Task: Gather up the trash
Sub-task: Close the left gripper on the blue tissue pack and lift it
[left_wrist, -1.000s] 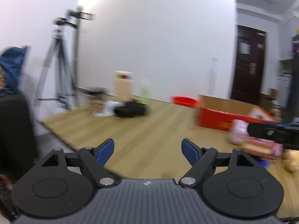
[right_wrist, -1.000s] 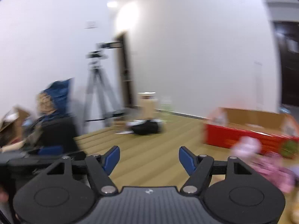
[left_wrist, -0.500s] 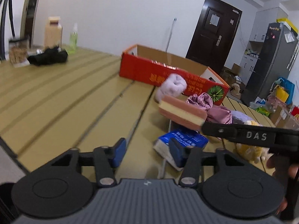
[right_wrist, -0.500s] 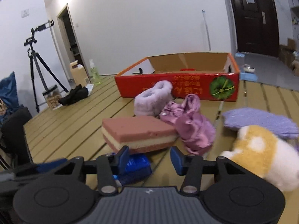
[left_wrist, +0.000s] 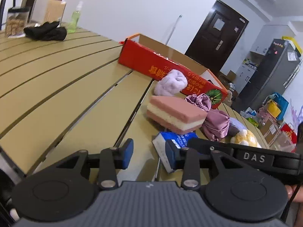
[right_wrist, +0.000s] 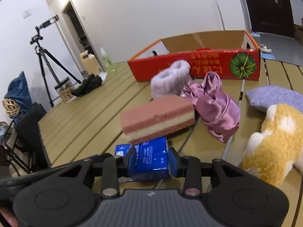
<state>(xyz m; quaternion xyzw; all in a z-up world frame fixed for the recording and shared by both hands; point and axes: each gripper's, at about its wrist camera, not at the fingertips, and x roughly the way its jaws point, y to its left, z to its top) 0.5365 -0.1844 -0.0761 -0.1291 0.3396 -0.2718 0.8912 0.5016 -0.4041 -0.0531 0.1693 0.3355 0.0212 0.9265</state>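
Swung down from the far wall onto the cluttered slatted table (left_wrist: 62, 87). Left gripper (left_wrist: 148, 152) jaws just narrowed over bare wood; right gripper (right_wrist: 151, 159) jaws just narrowed around the blue tissue pack (right_wrist: 149, 157), pads at its sides.

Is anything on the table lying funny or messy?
Yes. The pink sponge sits crooked, one end propped on the blue tissue pack instead of flat. The purple satin cloth is crumpled against it, and the red box has upside-down print.
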